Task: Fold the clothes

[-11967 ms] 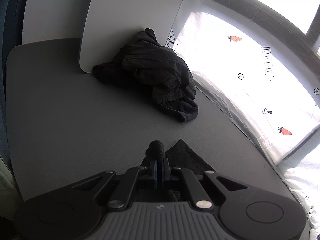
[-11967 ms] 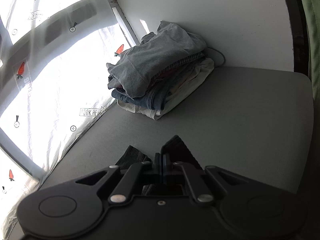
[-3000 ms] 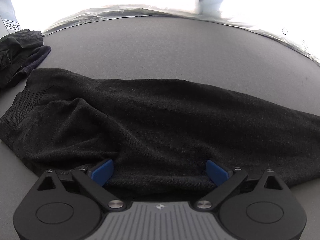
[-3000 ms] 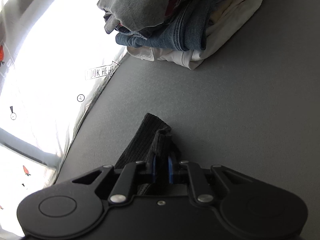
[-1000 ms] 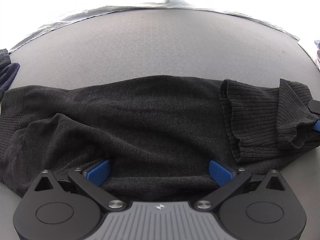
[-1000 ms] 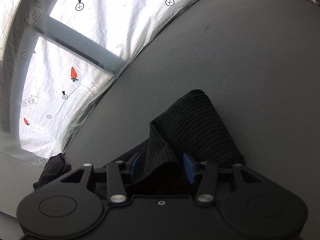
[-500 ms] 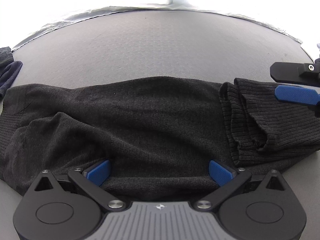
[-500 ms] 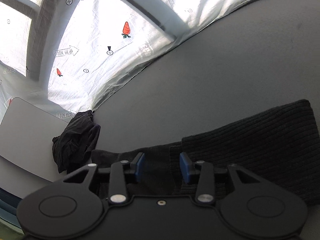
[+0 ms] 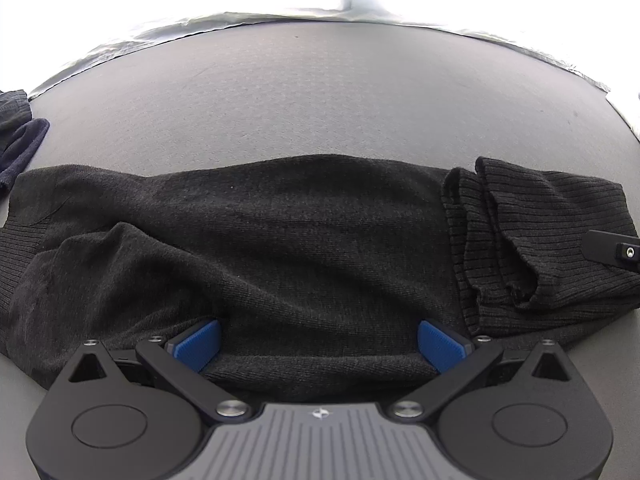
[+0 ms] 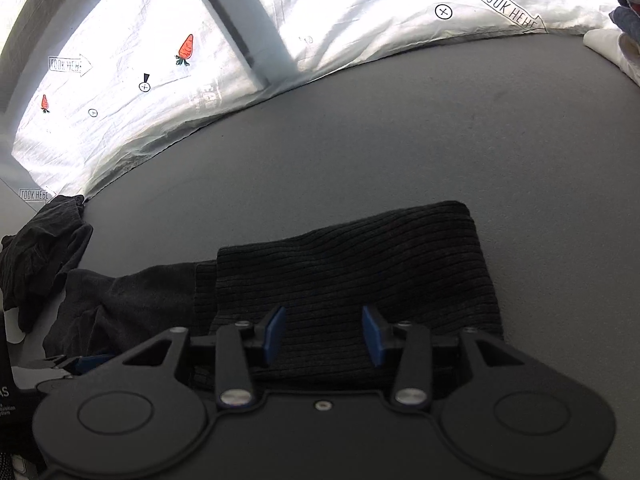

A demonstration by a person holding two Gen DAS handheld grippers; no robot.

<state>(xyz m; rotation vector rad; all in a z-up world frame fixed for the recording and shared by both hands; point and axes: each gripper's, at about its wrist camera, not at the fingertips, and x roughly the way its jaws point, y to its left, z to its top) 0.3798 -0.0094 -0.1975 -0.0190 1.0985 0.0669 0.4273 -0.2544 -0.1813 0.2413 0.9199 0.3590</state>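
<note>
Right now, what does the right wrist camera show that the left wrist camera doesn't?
Only the right wrist view shows the printed white sheet with carrots, a black clothes heap and the stacked clothes. Only the left wrist view shows the sweater's smooth body spread wide. Both show the dark sweater's ribbed end, the grey table, and both open grippers: left, right.

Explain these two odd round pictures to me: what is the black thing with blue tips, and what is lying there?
Each picture comes from a camera on a hand-held gripper, looking along its two fingers. The left gripper and right gripper are both open, holding nothing. Between and beyond their blue pads lies a dark knit sweater on a grey table, its ribbed end folded over. Further left sits a crumpled dark garment; at the far right edge, part of a clothes pile.
</note>
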